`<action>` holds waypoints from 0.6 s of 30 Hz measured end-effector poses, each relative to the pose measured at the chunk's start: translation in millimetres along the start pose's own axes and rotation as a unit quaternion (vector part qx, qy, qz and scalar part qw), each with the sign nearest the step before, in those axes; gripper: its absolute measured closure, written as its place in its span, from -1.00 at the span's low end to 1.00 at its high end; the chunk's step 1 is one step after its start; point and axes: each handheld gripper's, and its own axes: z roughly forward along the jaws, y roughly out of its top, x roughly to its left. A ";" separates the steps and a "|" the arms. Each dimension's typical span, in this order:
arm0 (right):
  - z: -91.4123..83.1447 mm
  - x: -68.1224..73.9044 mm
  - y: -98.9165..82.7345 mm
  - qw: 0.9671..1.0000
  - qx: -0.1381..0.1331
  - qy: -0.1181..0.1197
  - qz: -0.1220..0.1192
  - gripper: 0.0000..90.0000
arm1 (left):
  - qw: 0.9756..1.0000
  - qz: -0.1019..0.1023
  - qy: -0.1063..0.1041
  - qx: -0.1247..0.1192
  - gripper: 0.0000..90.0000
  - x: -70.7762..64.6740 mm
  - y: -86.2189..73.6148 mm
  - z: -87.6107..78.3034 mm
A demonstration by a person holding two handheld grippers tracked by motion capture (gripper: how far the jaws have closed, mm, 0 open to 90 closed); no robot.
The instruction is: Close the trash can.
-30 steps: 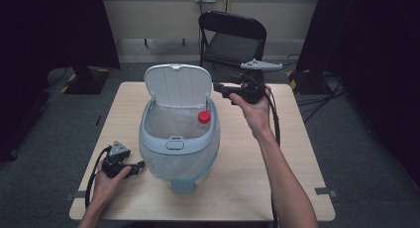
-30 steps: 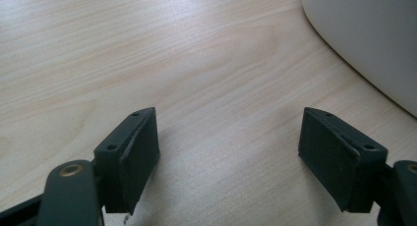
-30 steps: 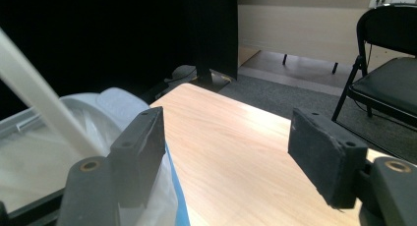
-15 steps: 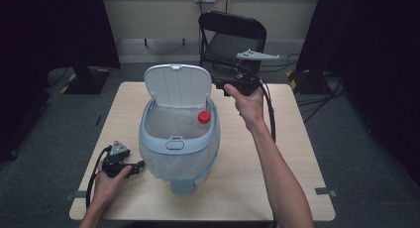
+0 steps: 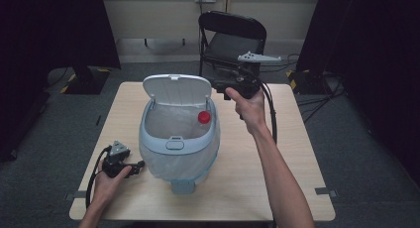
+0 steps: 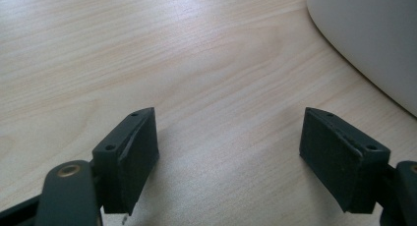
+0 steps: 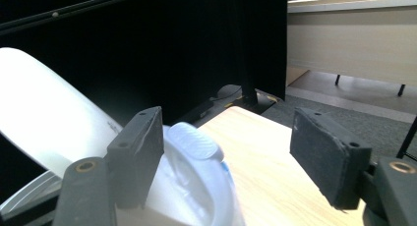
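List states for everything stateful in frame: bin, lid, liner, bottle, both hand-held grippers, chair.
Bin: upright on the table, bag-lined.
Lid: open, tipped back.
Liner bag: fitted inside, folded under the rim.
Red-capped bottle: inside the bin, at its right wall.
Left hand-held gripper: open, empty, low over the table beside the bin.
Right hand-held gripper: open, empty, raised by the lid.
Folding chair: unfolded, behind the table.

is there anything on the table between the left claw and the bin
No. In the high view the left claw sits just left of the bin, with bare table between. The left gripper view shows the same.
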 end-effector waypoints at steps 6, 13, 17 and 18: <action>-4.5 10.3 -6.2 1.000 0.012 0.008 -0.017 -0.38 | 1.000 0.000 0.000 0.001 -0.51 0.0 -0.1 -0.2; -8.4 26.9 -15.0 0.999 0.022 0.025 -0.034 -0.38 | 1.000 0.000 0.001 0.000 -0.51 -0.1 -0.1 -0.2; -10.7 34.9 -19.2 0.998 0.038 0.022 -0.041 -0.40 | 1.000 0.000 0.000 0.001 -0.51 -0.1 -0.2 -0.3; -10.9 36.5 -19.8 0.998 0.041 0.024 -0.044 -0.40 | 1.000 0.000 0.001 0.000 -0.51 -0.1 -0.2 -0.3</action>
